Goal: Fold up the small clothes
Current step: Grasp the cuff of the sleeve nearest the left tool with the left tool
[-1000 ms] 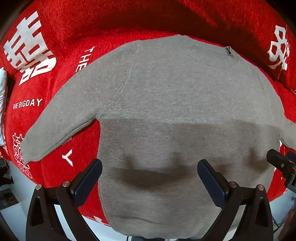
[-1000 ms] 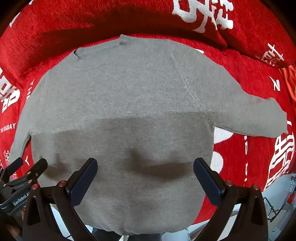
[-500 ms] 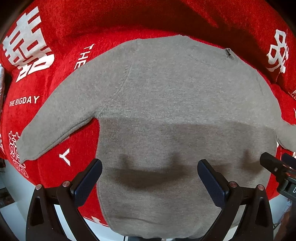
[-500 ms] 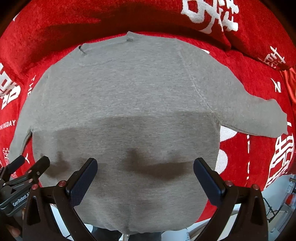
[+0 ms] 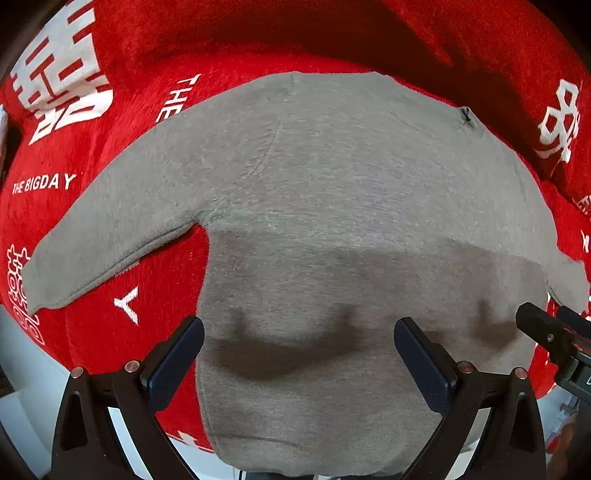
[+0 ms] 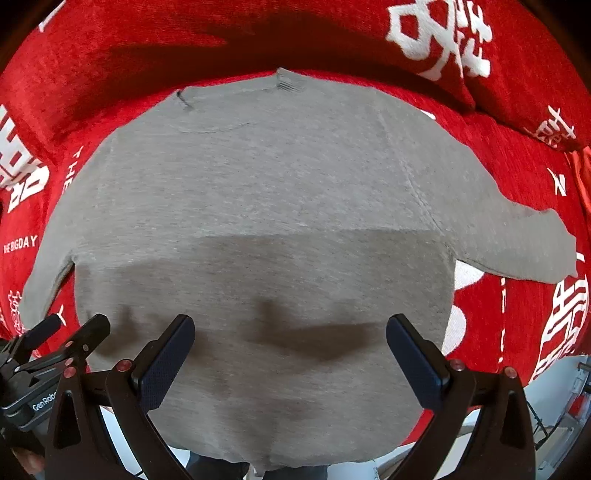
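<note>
Both wrist views close above one sweater (image 5: 332, 206).

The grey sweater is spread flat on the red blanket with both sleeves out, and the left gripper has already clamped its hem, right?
Not quite. The grey sweater does lie flat on the red blanket with both sleeves out, but the left gripper is open, its fingers spread wide above the lower body, clamping nothing. The left wrist view shows this.

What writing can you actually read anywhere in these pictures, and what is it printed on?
"THE BIGDAY": white print on the red blanket.
"GenRobo", cut off by a finger: on the left hand-held gripper.
Large white Chinese-style characters on the blanket: ornamental, not legible to me.
The grey sweater: no print visible.
</note>
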